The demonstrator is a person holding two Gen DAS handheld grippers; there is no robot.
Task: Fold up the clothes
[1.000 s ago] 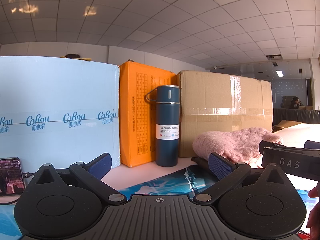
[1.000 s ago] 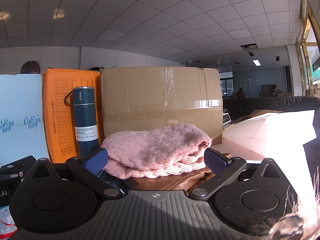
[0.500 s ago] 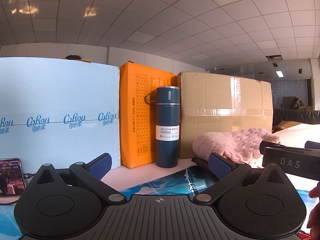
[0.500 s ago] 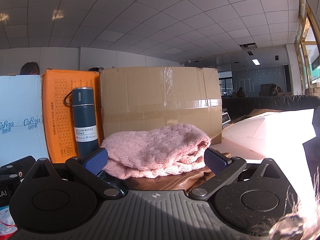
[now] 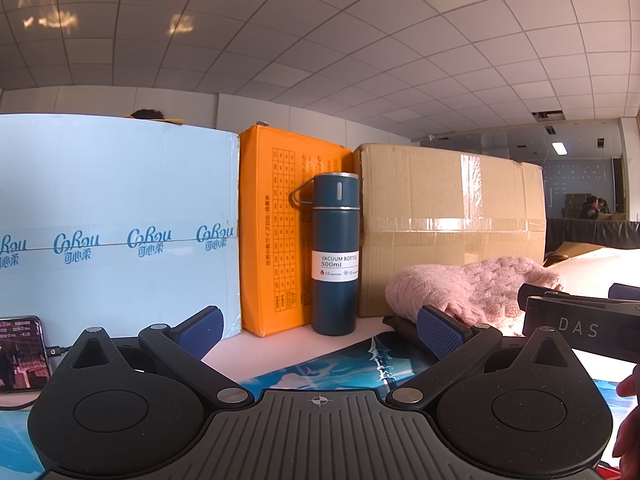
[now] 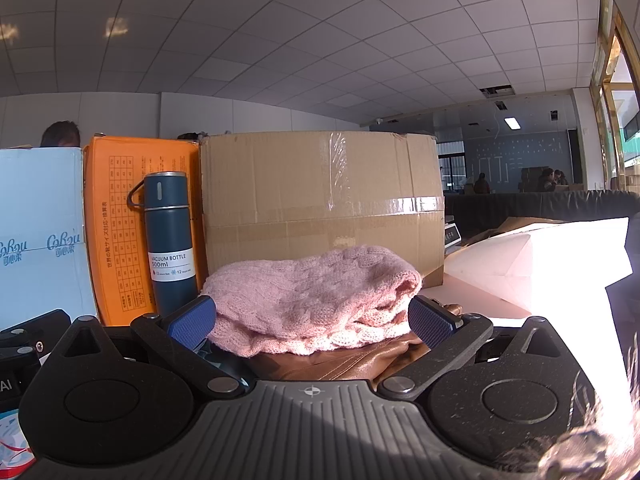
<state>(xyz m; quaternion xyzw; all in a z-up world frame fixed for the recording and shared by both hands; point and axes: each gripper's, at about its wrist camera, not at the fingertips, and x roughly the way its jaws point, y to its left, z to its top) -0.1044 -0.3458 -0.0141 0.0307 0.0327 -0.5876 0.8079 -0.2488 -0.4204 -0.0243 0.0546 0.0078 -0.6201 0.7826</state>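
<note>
A folded pink knitted sweater [image 6: 312, 296] lies on a brown garment [image 6: 344, 364], in front of a cardboard box. My right gripper [image 6: 314, 320] is open, its blue pads wide apart on either side of the pile's near edge, gripping nothing. In the left wrist view the same pink sweater [image 5: 476, 288] sits to the right, beyond the right pad. My left gripper [image 5: 320, 330] is open over a blue printed mat [image 5: 340, 364] with nothing between its pads. The right gripper's black body [image 5: 580, 326] shows at that view's right edge.
A navy vacuum bottle [image 5: 335, 254] stands by an orange box [image 5: 280, 240], between a light blue box [image 5: 116, 232] and a brown cardboard box [image 5: 452, 224]. A phone [image 5: 20, 354] lies far left. A white object [image 6: 548, 264] sits right of the pile. A fingertip [image 5: 630, 380] shows lower right.
</note>
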